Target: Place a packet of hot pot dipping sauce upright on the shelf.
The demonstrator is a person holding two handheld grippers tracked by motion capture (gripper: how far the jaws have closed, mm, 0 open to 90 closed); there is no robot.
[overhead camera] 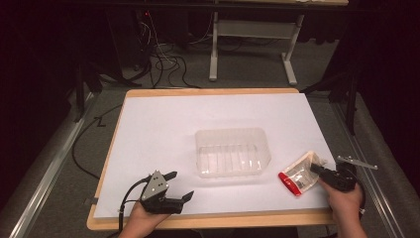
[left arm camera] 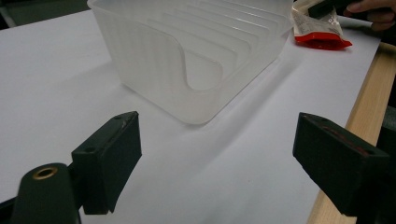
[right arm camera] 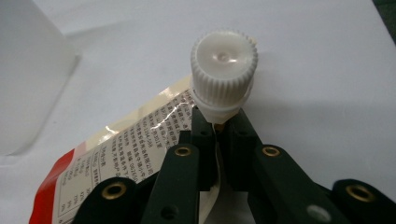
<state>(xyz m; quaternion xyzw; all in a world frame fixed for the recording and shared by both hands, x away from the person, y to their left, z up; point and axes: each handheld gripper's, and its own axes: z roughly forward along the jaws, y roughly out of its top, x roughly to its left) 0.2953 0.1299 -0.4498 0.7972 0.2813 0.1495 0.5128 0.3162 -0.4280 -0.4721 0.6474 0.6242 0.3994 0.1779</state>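
Note:
A clear plastic tub [overhead camera: 232,151] with a ribbed floor stands mid-table on the white sheet; it looms close in the left gripper view [left arm camera: 196,51]. To its right lies a spouted pouch [overhead camera: 298,173] with a red bottom edge and printed label. My right gripper [overhead camera: 321,169] is shut on the pouch just below its white screw cap [right arm camera: 224,60], with the label [right arm camera: 135,149] trailing to the lower left. My left gripper [overhead camera: 179,185] rests near the table's front edge, left of the tub, jaws wide apart with nothing between them [left arm camera: 215,163]. The pouch [left arm camera: 317,28] lies beyond the tub.
The wooden table edge [overhead camera: 208,221] runs just behind both hands. Beyond the table stand a white desk frame [overhead camera: 252,44] and loose cables [overhead camera: 163,62] on the grey floor. A metal rail [overhead camera: 44,163] runs along the left side.

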